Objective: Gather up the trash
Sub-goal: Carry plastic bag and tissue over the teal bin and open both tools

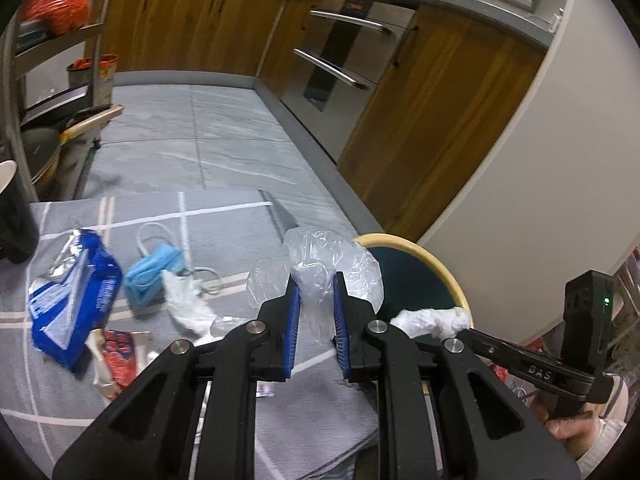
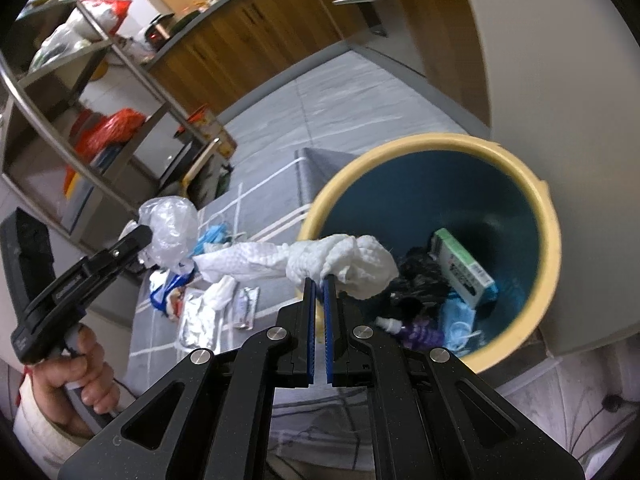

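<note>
My left gripper (image 1: 316, 280) is shut on a crumpled clear plastic bag (image 1: 332, 260) and holds it above the grey checked tablecloth (image 1: 224, 232); the bag also shows in the right wrist view (image 2: 172, 228). My right gripper (image 2: 319, 278) is shut on a white paper towel (image 2: 332, 260) held over the rim of the yellow bin (image 2: 544, 216), which has a dark blue inside. The towel shows in the left wrist view (image 1: 428, 320) by the bin rim (image 1: 440, 268). In the bin lie a green-white box (image 2: 464, 268), a black bag, a blue mask and a small bottle.
On the cloth lie a blue wrapper (image 1: 76, 300), a blue face mask (image 1: 152, 276), a white tissue (image 1: 184, 300) and a red-white wrapper (image 1: 116, 356). A black cup (image 1: 12, 216) stands at the left. A metal shelf rack (image 2: 80, 120) and wooden cabinets (image 1: 432, 100) surround the grey floor.
</note>
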